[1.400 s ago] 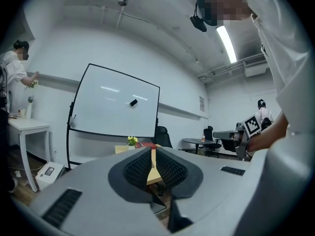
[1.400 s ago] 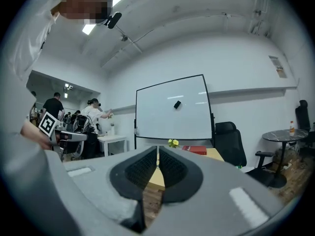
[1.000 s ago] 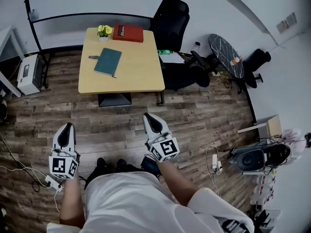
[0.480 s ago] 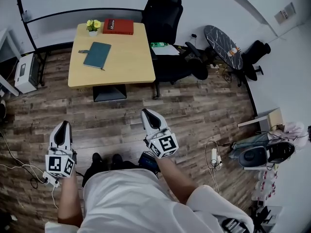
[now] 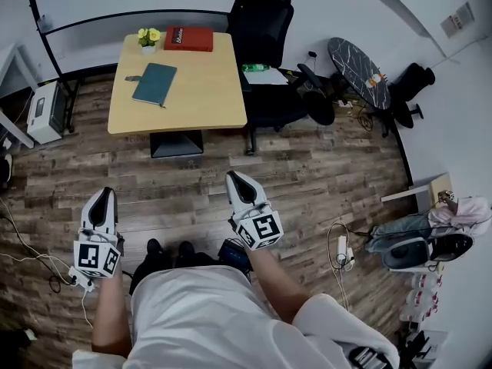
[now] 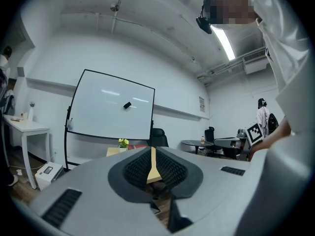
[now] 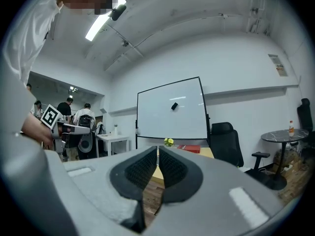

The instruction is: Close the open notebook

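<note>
The left hand-held gripper (image 5: 101,202), at the lower left of the head view, and the right hand-held gripper (image 5: 237,187), near the centre, are both clenched, pads together on nothing, over the wooden floor (image 5: 307,167) and well apart from the bench (image 5: 207,91) at the upper left. On that bench the notebook (image 5: 154,84) lies flat and slanted, teal cover up, no pages showing. A red book (image 5: 188,38) and yellow flowers (image 5: 148,36) sit beyond it.
</note>
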Tool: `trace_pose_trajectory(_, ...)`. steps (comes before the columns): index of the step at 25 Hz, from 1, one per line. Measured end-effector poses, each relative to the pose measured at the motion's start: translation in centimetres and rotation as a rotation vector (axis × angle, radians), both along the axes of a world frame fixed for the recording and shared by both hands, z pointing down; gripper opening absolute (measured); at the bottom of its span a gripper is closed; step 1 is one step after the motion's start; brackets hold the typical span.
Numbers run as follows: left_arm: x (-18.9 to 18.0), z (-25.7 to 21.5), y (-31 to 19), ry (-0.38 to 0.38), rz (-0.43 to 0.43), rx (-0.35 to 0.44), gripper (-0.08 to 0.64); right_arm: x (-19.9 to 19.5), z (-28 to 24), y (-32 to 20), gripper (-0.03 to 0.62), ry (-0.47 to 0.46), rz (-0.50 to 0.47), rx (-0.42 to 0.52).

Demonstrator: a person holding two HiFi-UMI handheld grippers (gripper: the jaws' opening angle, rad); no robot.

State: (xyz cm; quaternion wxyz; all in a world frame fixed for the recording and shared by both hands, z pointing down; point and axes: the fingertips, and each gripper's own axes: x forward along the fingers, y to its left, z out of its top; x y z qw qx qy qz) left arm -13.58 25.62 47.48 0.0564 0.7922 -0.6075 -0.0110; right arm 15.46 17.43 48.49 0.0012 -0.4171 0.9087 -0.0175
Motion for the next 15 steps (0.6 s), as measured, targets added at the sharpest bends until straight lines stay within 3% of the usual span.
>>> trace_pose_trajectory(15, 0.3, 0.7, 0.2, -0.008, -0.014, -0.023, 0.017, 0.6, 0.8, -1.1, 0.014, 0.011, 0.013, 0.0)
